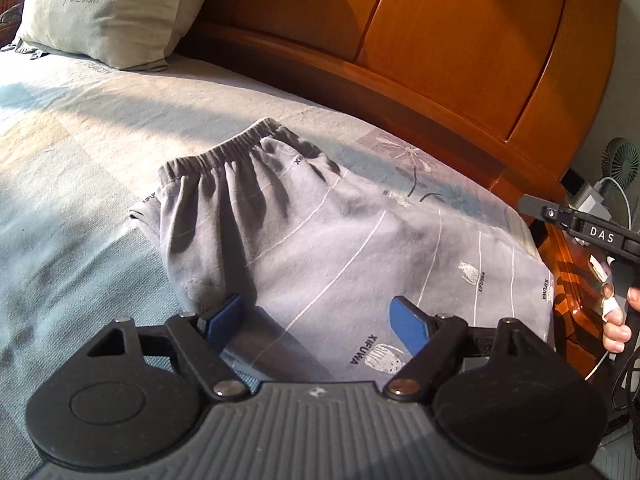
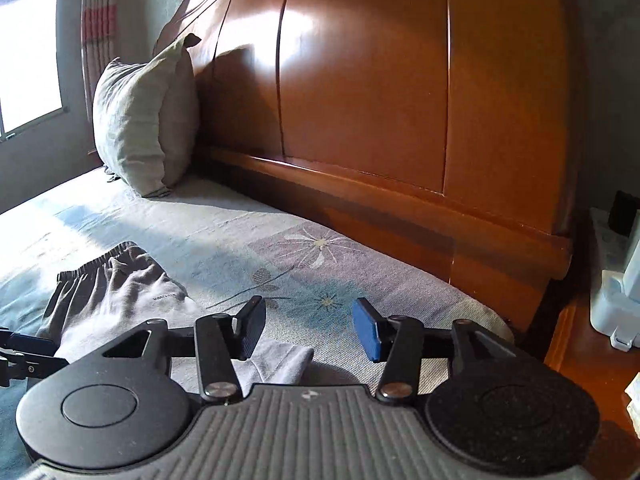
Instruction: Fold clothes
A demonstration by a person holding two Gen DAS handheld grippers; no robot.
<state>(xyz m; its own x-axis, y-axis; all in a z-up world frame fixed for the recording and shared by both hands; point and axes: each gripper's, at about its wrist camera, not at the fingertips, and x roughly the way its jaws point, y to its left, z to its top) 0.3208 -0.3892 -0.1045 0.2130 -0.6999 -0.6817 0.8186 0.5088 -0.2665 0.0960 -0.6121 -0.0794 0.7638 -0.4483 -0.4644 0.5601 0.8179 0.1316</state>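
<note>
Grey printed pants (image 1: 320, 232) lying centre frame on bed (image 1: 80, 152), waistband toward upper left, already doubled over, probably for another fold. Left claw (image 1: 320, 320) released, hovering over near hem; right claw (image 2: 308, 328) released too, above pants edge. Headboard (image 2: 360, 100) close behind; free bed toward pillow (image 1: 108, 8).

I am in a home bedroom: a bed (image 2: 224, 236) with wooden headboard (image 2: 360, 100), pillow (image 2: 140, 128), curtained window (image 2: 28, 60) at ten o'clock.
</note>
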